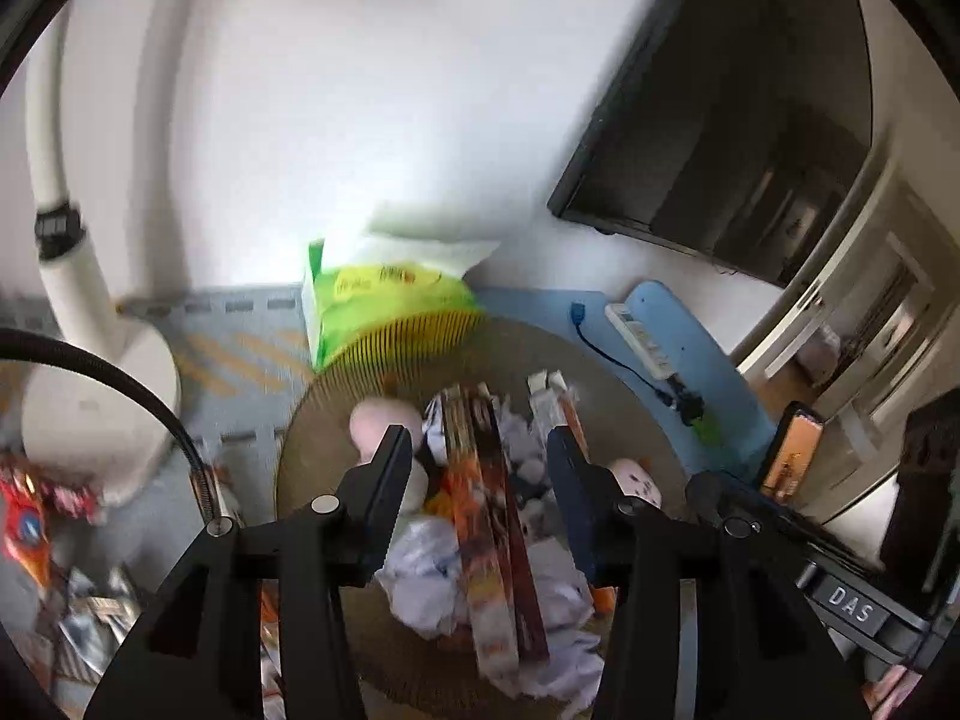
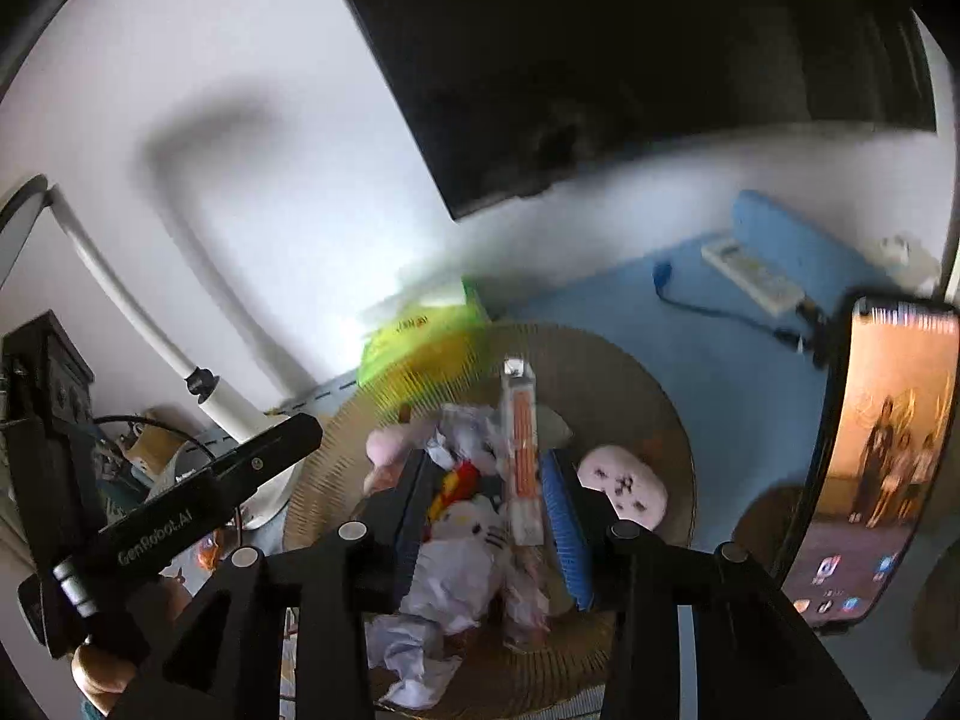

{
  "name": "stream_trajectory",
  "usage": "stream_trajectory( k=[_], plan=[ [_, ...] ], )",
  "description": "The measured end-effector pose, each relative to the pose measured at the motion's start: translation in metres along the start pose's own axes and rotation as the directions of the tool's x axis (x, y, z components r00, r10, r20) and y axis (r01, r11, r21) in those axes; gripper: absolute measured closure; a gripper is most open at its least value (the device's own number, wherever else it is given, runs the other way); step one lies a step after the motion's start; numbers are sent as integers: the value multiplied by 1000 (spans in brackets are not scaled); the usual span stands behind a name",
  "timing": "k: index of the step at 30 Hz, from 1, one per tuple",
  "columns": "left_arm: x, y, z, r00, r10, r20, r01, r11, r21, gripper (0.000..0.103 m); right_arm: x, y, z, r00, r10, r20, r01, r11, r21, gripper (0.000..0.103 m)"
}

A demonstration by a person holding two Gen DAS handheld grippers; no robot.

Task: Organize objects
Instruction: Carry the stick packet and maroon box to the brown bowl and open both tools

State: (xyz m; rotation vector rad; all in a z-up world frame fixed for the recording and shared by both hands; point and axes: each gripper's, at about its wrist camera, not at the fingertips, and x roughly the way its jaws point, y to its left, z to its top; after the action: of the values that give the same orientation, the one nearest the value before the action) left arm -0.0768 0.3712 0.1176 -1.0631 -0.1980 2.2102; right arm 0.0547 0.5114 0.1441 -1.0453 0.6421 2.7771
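Note:
A round woven basket (image 1: pixel 336 396) (image 2: pixel 660 414) holds crumpled white paper (image 1: pixel 432 564) (image 2: pixel 438 576), long orange-red packets (image 1: pixel 492 516), a pink plush (image 1: pixel 384 420) (image 2: pixel 390 444), a white spotted plush (image 2: pixel 624 483) and a Hello Kitty plush (image 2: pixel 471 525). My left gripper (image 1: pixel 480 450) is open over the basket, its jaws on either side of the long packets without touching them. My right gripper (image 2: pixel 486 468) is open above the basket, with a clear packet of orange sticks (image 2: pixel 522 456) between its jaws, not clamped.
A green tissue pack (image 1: pixel 384 294) (image 2: pixel 420 330) stands behind the basket. A white lamp base (image 1: pixel 96 408) is at left. A white remote (image 1: pixel 639 339) (image 2: pixel 750 270) and blue cable (image 1: pixel 606 354) lie on the blue mat. A lit phone (image 2: pixel 882 468) is at right; a dark monitor (image 1: pixel 720 120) is behind.

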Motion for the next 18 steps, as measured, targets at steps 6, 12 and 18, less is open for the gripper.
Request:
stream_trajectory(
  k=[6, 12, 18],
  plan=[
    [-57, 14, -25, 997, -34, 75, 38, 998, -48, 59, -23, -1, -17, 1000, 23, 3, -23, 999, 25, 65],
    [-143, 28, -50, 984, 44, 173, -46, 999, 8, 58, -61, 37, -37, 995, 93, 30, -91, 995, -50, 50],
    [-212, 81, -79, 956, 168, 240, -170, 985, -15, 24, -80, 90, -69, 983, 180, 18, -176, 973, -150, 38]
  ],
)
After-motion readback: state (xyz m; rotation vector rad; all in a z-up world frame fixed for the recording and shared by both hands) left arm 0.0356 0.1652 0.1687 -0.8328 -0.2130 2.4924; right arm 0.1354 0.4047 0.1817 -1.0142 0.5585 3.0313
